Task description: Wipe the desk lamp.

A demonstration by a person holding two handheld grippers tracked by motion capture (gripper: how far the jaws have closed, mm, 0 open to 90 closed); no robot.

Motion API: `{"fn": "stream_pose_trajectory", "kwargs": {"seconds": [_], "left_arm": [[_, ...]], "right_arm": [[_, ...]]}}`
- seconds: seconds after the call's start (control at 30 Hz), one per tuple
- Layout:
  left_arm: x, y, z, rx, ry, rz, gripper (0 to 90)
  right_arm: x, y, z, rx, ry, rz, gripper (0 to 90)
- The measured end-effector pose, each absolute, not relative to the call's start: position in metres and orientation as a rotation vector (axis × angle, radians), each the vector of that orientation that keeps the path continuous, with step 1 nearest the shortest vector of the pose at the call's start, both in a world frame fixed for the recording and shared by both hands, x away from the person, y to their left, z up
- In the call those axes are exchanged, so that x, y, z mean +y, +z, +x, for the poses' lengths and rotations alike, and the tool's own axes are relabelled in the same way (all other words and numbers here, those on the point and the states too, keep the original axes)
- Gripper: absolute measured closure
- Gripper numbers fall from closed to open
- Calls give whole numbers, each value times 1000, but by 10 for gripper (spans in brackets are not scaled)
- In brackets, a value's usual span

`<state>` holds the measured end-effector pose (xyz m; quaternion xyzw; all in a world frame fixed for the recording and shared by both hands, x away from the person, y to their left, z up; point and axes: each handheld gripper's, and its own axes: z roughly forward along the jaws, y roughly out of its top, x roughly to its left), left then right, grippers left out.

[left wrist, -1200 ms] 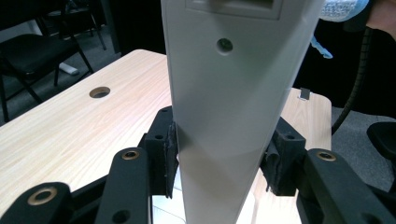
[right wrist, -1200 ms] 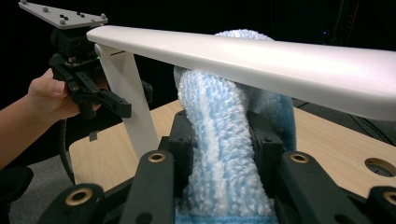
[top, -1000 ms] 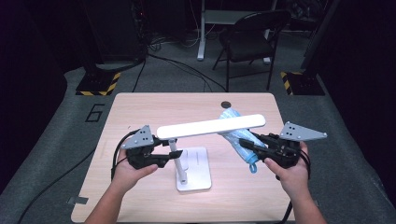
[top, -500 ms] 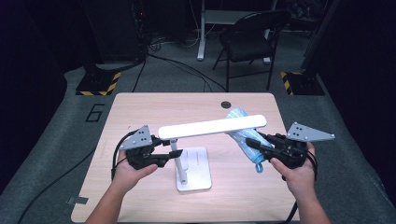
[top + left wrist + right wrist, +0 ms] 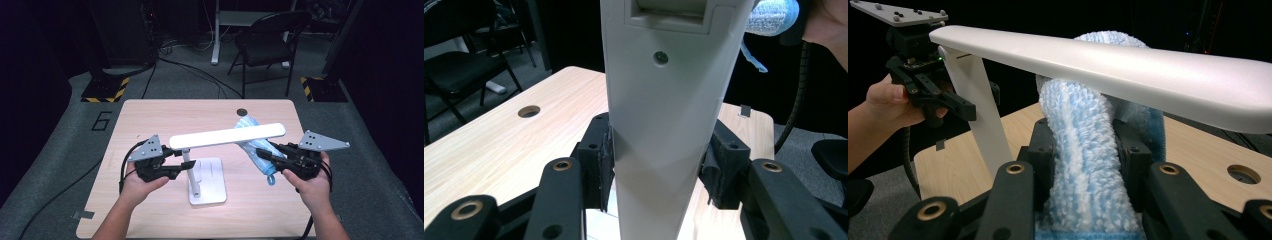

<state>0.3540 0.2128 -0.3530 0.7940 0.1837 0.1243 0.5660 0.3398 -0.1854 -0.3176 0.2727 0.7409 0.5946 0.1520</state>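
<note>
On the table, at my side of it: a white desk lamp (image 5: 206,170) and a rolled blue-and-white cloth (image 5: 257,150), with one gripper on each.

Table: light wood top (image 5: 150,115) with a round cable hole (image 5: 242,111) near the far edge.

Lamp: its flat base (image 5: 212,180) sits on the wood near the front middle; the upright post (image 5: 664,130) rises from it, and the long head bar (image 5: 227,136) runs level across the table, toward my right.

Left gripper: I see my left gripper (image 5: 172,161) reaching in from the left at the post, just under the bar. In the left gripper view the post stands between the two black jaws; the jaws have just been closing, and both pads (image 5: 605,165) now lie against the post's sides — a grip on the lamp post.

Right gripper: my right gripper (image 5: 265,152) comes in from the right, its grey plate (image 5: 322,142) on top. In the right gripper view the jaws are clamped on the cloth (image 5: 1088,165), which bulges up between them.

Cloth: it runs from the jaws away across the table, passing under the right end of the head bar (image 5: 1128,65). In the right gripper view its upper end meets the bar's underside — touching, as far as I can tell. A small loop (image 5: 271,179) hangs at its near end.

Hands: my left hand (image 5: 140,182) and right hand (image 5: 307,180) hold the grippers from below the frame.

Behind the table: a dark folding chair (image 5: 267,42) on the grey floor.
</note>
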Motion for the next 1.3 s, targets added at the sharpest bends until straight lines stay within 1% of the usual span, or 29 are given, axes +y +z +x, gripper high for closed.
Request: {"fn": "stream_pose_trajectory", "kwargs": {"seconds": [0.67,0.9,1.3], "left_arm": [[214,-353,355,428,293,1871,535],[215,-353,355,428,294,1872,535],[216,-354,356,432,281,1859,535]], "right_arm": [[-233,-315,336,2027,1659,874,671],[-241,-316,337,2005,1658,901,672],[-252,-308,341,1987,1624,920,674]]}}
